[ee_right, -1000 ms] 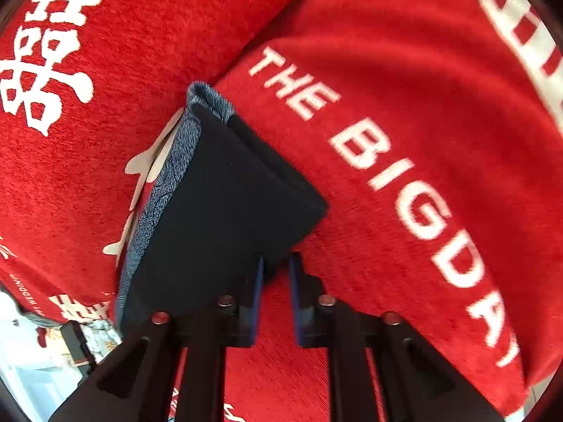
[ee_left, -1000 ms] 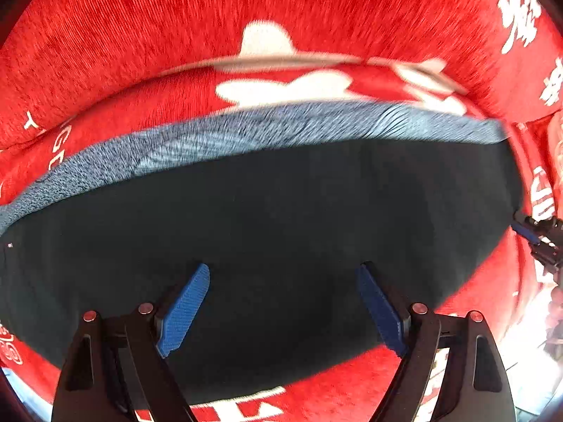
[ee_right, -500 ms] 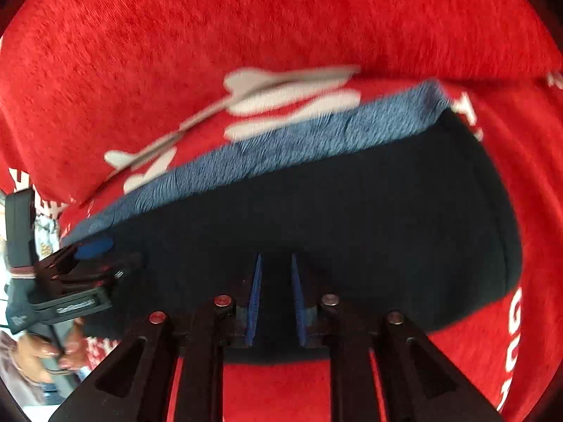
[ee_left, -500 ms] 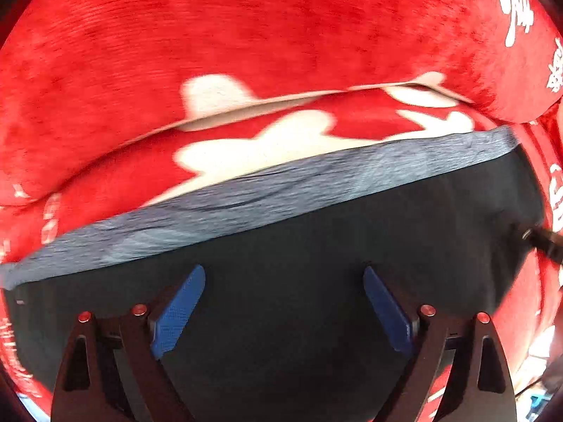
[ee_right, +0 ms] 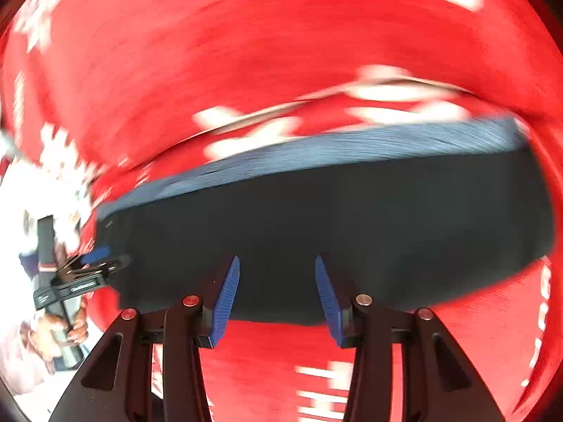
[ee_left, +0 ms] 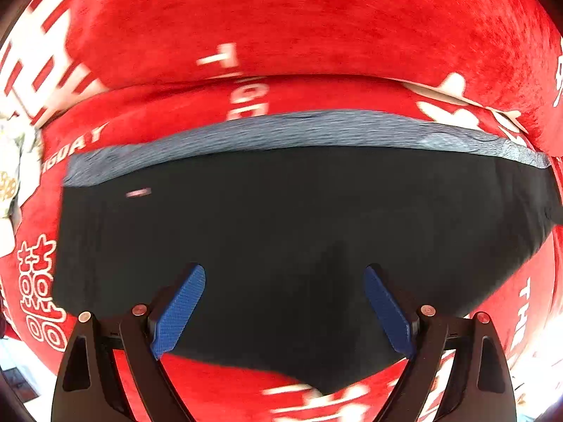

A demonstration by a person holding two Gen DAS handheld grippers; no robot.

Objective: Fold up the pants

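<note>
The folded dark navy pants [ee_left: 299, 232] lie flat on the red cover, with a grey-blue waistband strip [ee_left: 299, 130] along the far edge. They also show in the right wrist view [ee_right: 334, 225]. My left gripper [ee_left: 283, 311] is open and empty, with its blue pads over the near part of the pants. My right gripper [ee_right: 277, 299] is open and empty at the pants' near edge. The left gripper also shows in the right wrist view [ee_right: 102, 260], at the pants' left end.
A red plush cover with white lettering [ee_left: 246, 98] lies under the pants, and a red cushion back [ee_left: 299, 24] rises behind. The person's hand [ee_right: 59, 330] holds the left gripper's handle. A bright floor area [ee_right: 24, 190] shows at the left.
My right gripper has opened from shut and drawn back to the pants' near edge. My left gripper stayed open and shifted left over the pants.
</note>
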